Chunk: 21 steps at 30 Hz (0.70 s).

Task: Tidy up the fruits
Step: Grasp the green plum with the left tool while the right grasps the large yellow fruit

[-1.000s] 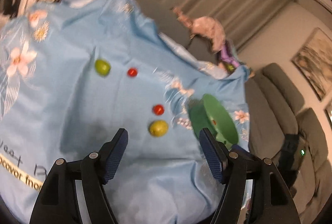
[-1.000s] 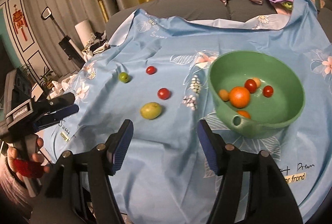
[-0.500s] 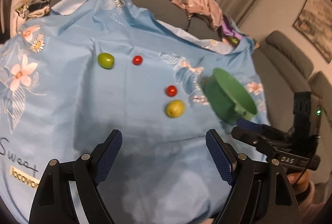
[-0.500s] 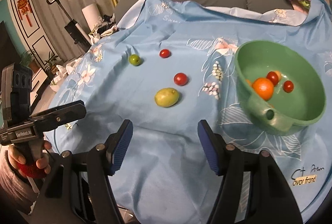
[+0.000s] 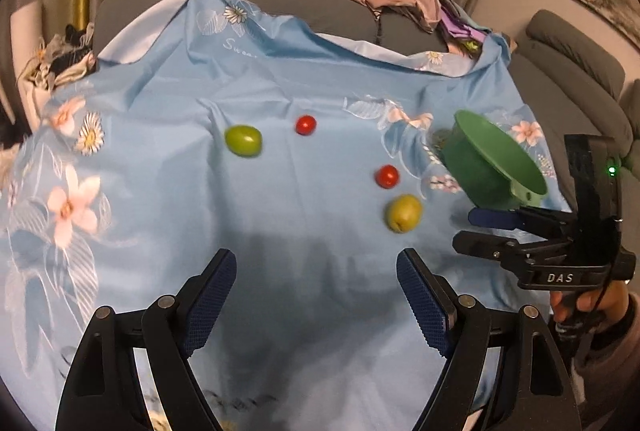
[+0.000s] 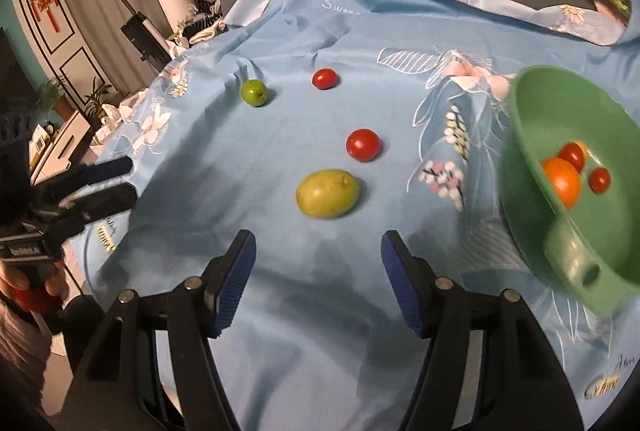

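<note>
While the right gripper is hovering spread wide before the yellow-green fruit, that round fruit is risking rolling off across the slippery cloth; the left gripper is idling spread too.

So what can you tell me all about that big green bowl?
The round green plastic bowl sits on the blue flowered cloth, right of the loose fruit. It looks smooth, with a stubby handle that has a hole in it. Inside lie an orange and two small red tomatoes. Neither claw touches it.
</note>
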{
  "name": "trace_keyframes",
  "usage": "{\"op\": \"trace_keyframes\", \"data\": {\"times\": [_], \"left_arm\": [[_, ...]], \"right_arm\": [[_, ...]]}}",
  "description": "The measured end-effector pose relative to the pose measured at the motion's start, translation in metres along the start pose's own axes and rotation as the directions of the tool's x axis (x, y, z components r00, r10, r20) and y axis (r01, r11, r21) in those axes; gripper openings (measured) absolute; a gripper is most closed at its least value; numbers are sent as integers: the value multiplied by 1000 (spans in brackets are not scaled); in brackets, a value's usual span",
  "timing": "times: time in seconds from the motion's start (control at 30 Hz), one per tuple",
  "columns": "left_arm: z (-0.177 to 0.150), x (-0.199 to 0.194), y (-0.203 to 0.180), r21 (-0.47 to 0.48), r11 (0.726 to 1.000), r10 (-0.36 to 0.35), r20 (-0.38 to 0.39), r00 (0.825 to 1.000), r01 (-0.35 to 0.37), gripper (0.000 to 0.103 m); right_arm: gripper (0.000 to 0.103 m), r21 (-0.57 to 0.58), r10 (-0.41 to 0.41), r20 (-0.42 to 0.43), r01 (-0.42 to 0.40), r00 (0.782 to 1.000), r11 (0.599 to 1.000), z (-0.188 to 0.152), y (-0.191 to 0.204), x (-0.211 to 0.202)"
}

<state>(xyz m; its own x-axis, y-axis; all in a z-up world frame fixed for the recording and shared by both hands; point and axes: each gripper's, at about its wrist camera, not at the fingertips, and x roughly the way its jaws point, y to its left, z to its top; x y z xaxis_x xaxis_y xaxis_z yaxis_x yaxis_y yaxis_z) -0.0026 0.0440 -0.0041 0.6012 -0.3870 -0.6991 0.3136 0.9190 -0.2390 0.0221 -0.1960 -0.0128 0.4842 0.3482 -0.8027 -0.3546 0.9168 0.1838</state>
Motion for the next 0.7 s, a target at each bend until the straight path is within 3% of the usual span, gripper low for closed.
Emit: {"op": "trace_keyframes", "data": {"times": [0.37,0.43,0.47,0.7], "left_arm": [[27,24,30,69,998,10,-54,999,-7,82],[33,29,33,79,997,0,-57,998,5,82],[37,32,34,83,997,1,-62,998,4,82],[67,62,35,85,996,38,-77,996,-32,82]], "right_arm": [[63,-99,-29,-128,16,991,995,29,0,59],[57,-124,-34,-145,16,989,992,31,1,65],[48,-139,-48,-140,28,989,990,33,2,67],[47,-124,-20,-144,2,989,992,56,-1,81]]}}
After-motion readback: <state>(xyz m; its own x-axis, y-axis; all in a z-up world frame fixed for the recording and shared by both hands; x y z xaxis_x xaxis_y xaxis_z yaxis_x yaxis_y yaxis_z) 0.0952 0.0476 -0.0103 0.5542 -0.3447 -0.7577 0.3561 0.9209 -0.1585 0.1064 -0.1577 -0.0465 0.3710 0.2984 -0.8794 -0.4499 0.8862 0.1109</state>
